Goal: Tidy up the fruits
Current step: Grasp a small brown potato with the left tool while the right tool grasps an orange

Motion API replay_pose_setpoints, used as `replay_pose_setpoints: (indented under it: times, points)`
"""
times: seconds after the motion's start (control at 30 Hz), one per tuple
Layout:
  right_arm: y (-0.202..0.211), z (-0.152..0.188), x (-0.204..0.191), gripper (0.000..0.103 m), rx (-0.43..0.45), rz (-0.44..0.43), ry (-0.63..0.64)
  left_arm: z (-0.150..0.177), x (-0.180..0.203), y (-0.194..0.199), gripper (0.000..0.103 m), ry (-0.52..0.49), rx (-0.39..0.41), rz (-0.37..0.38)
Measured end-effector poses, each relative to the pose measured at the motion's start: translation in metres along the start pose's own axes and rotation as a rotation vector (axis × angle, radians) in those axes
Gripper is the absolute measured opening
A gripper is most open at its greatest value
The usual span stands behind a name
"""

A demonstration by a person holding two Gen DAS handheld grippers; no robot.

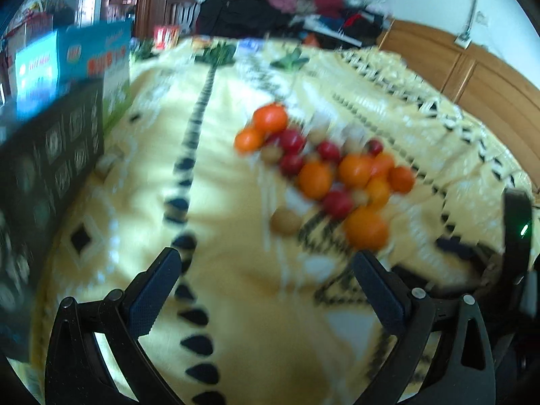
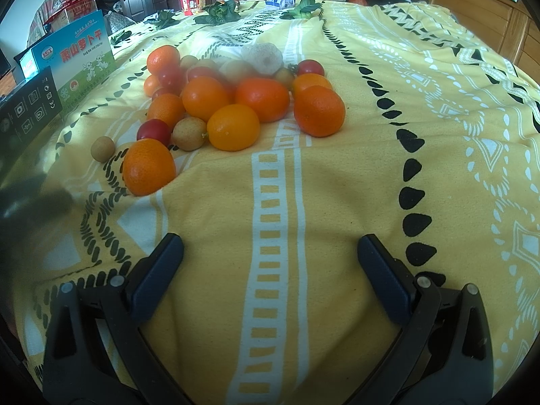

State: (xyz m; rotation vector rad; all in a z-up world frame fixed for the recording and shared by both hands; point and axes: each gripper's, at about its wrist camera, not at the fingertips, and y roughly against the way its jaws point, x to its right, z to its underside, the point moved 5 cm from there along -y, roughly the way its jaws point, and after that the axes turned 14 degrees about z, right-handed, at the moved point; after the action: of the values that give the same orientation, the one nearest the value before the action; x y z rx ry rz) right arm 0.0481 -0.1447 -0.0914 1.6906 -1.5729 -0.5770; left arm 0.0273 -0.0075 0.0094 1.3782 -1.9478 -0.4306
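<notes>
Starting at the upper left of the right wrist view, a box [image 2: 72,47] stands beside the fruit pile [image 2: 233,101], which sits mixed on the yellow bed cover [image 2: 337,185]: oranges, small red fruits, tan ones. A loose tan fruit [image 2: 103,149] lies left of the nearest orange [image 2: 149,166]. Both the left gripper [image 1: 266,287] and right gripper [image 2: 270,270] have jaws spread wide, holding nothing. Round fruit on soft cloth may roll (a nudge would scatter neighbours); the left view is blurred, so aim there is uncertain.
</notes>
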Motion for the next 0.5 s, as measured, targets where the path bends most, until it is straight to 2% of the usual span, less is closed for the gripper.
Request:
replay_pose_setpoints:
  times: [0.07, 0.17, 0.2, 0.23, 0.43, 0.5]
  points:
    - [0.0, 0.0, 0.0, 0.103, 0.0, 0.0, 0.0, -0.008, 0.007, -0.007, 0.1, -0.039, -0.005, 0.026]
    - [0.0, 0.0, 0.0, 0.103, 0.0, 0.0, 0.0, -0.016, 0.005, -0.027, 0.082, -0.029, -0.049, 0.083]
    - [0.0, 0.0, 0.0, 0.103, 0.0, 0.0, 0.0, -0.018, 0.0, -0.034, 0.07, 0.001, -0.062, 0.082]
    - [0.0, 0.0, 0.0, 0.103, 0.0, 0.0, 0.0, -0.02, -0.006, -0.038, 0.064, 0.018, -0.074, 0.081]
    - [0.0, 0.0, 0.0, 0.103, 0.0, 0.0, 0.0, -0.013, -0.011, -0.053, 0.051, 0.022, -0.128, 0.059]
    - [0.0, 0.0, 0.0, 0.103, 0.0, 0.0, 0.0, -0.011, -0.015, -0.054, 0.033, 0.027, -0.137, 0.053]
